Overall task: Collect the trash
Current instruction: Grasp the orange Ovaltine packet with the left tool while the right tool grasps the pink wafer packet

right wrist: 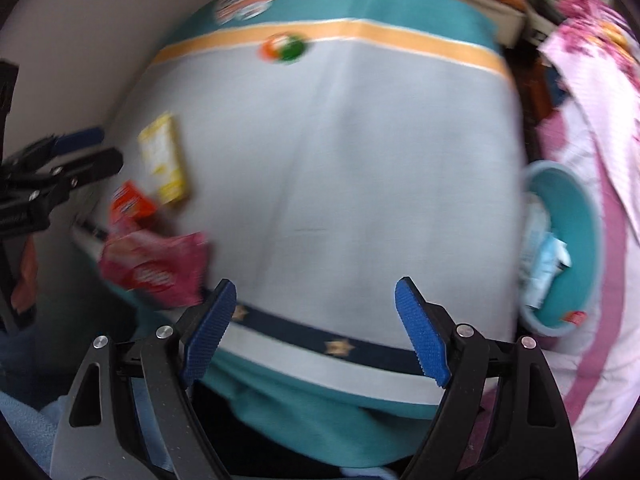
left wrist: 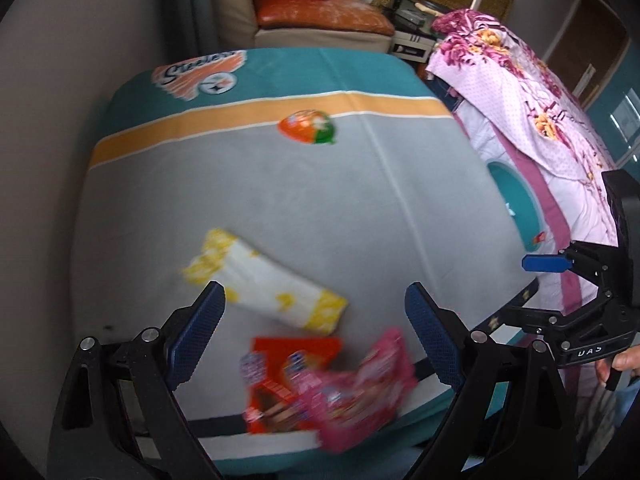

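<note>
Wrappers lie on a grey, teal and orange blanket [left wrist: 304, 208]. In the left wrist view my left gripper [left wrist: 316, 330] hangs open above a yellow-white packet [left wrist: 268, 284], a red box wrapper [left wrist: 280, 376] and a pink wrapper [left wrist: 360, 392]; nothing is between its fingers. An orange-green wrapper [left wrist: 307, 127] lies farther back. My right gripper [right wrist: 314, 328] stands open and empty over the blanket's near edge, with the pink wrapper [right wrist: 160, 268] to its left and a teal bin [right wrist: 576, 216] holding pale wrappers to its right. Both views are blurred by motion.
A pink flowered quilt [left wrist: 532, 112] is heaped along the right side, beside the teal bin [left wrist: 520, 208]. A beige armchair [left wrist: 320, 4] with an orange cushion stands behind the blanket. A grey wall [left wrist: 60, 120] runs on the left. A hand [left wrist: 624, 360] holds the right gripper's handle.
</note>
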Demonstrator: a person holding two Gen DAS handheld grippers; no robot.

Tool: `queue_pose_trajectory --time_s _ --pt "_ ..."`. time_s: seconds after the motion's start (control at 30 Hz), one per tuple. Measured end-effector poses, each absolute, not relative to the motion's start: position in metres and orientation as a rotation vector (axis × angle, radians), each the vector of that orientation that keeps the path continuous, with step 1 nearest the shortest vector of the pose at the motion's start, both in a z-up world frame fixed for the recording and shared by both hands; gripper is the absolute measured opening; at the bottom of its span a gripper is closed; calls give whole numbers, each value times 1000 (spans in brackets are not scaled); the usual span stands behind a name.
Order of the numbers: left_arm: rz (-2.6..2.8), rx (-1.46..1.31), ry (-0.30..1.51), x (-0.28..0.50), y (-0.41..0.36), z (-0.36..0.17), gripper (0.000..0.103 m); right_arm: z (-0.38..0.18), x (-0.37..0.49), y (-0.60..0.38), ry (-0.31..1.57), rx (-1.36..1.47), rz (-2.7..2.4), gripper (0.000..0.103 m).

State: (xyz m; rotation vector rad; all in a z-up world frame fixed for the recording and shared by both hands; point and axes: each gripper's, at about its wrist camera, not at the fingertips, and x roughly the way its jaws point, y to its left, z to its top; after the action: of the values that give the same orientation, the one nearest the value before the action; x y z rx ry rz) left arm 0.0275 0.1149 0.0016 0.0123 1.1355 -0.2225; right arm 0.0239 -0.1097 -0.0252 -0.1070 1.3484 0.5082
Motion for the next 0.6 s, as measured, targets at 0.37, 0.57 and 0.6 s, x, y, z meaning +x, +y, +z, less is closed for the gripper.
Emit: queue_pose_trajectory --time_s 0.37,0.57,0.6 --pt "-188 49 1217 -20 191 -22 92 -15 -7 4 1263 -435 907 78" --pt "-145 23 1232 -29 211 -29 92 -38 -3 32 1289 -533 1062 78" --pt "-142 14 1234 -29 214 -29 92 -45 -1 35 1302 -543 1077 78"
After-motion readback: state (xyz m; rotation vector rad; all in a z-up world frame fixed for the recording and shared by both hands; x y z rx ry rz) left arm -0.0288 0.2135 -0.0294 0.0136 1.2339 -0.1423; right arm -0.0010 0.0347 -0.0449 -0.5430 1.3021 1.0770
